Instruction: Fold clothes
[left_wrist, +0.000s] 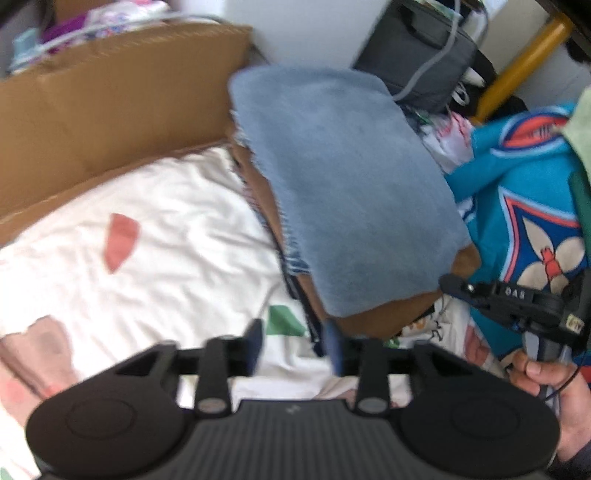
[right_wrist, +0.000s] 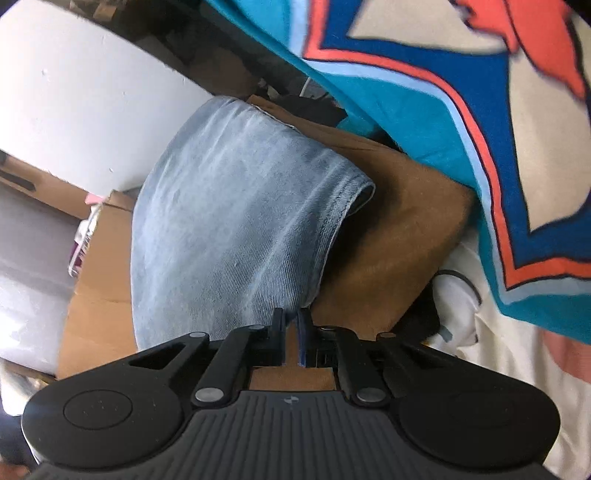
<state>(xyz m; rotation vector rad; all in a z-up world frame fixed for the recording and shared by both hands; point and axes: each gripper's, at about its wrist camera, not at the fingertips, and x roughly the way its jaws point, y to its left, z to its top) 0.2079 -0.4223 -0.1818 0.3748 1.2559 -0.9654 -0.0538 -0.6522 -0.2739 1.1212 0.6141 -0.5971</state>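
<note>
1. I see the folded blue jeans lying on top of a folded brown garment, both held above the white printed bed sheet, beside a cardboard box.
2. I judge the denim fairly heavy, thick and limp; it should sag if unsupported. The stack is best taken by its edges or corners.
3. My left gripper has its jaws partly open, around the lower edge of the stack; I cannot tell whether they touch it.
4. My right gripper has its jaws nearly closed, pinching the brown garment's edge under the jeans.
5. A teal patterned blanket lies close alongside.
</note>
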